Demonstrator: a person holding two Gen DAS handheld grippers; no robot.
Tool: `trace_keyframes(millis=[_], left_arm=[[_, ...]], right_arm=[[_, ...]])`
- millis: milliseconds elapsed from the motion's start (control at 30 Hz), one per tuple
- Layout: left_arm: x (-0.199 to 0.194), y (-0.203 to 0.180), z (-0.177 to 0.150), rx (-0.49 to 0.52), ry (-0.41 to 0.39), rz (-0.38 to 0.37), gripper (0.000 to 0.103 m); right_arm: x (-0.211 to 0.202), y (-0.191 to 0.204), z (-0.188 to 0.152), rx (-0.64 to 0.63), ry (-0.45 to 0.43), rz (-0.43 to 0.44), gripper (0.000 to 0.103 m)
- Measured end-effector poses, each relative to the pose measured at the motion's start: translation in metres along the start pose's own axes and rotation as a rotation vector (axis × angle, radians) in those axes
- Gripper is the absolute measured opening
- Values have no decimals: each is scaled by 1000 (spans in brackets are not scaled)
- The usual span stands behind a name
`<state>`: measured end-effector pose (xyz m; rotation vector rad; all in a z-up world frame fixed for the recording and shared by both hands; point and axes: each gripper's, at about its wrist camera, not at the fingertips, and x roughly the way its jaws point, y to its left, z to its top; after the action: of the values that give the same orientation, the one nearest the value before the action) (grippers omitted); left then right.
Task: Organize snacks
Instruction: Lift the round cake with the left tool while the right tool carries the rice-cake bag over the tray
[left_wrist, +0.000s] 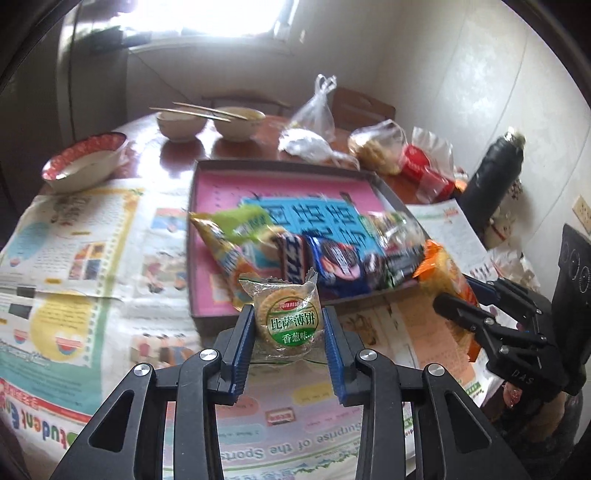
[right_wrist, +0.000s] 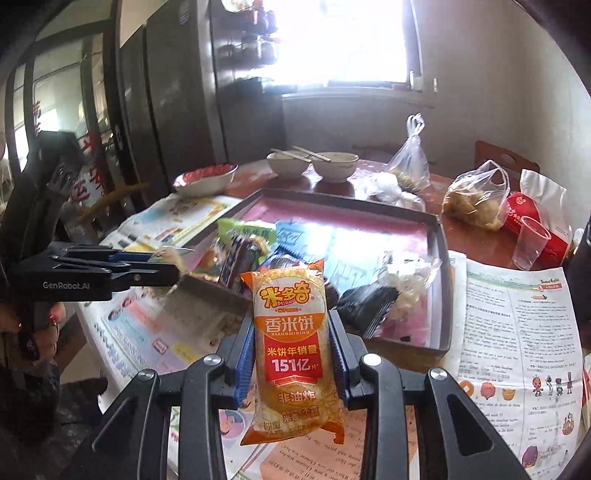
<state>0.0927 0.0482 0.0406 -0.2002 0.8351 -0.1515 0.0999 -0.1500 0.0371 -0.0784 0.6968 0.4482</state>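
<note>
My left gripper (left_wrist: 288, 328) is shut on a round cracker pack with a green label (left_wrist: 286, 317), held just in front of the near edge of the shallow pink-lined box (left_wrist: 210, 177). My right gripper (right_wrist: 291, 343) is shut on an orange rice cracker pack (right_wrist: 291, 350), held upright before the box (right_wrist: 443, 295). Several snack packs lie in the box's near part: a yellow-green bag (left_wrist: 229, 236), a blue cookie pack (left_wrist: 336, 266), and a clear-wrapped pack (left_wrist: 399, 236). The right gripper with its orange pack shows in the left view (left_wrist: 465, 310); the left gripper shows in the right view (right_wrist: 147, 266).
Newspapers (left_wrist: 74, 266) cover the near table. Behind the box stand two bowls with chopsticks (left_wrist: 207, 118), a red-patterned bowl (left_wrist: 85, 158), plastic bags (left_wrist: 317, 122), a red package (left_wrist: 424, 170) and a black flask (left_wrist: 491, 177). A clear cup (right_wrist: 532, 240) stands at right.
</note>
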Motion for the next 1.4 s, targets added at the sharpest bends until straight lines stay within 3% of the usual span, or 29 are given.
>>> trace_keyframes(millis=[567, 1400], left_arm=[[5, 26, 24, -66, -95, 94, 37], [59, 10, 31, -6, -35, 123, 37]], right_arm=[[5, -21, 25, 122, -71, -45, 36], [47, -27, 40, 154, -32, -50, 36]])
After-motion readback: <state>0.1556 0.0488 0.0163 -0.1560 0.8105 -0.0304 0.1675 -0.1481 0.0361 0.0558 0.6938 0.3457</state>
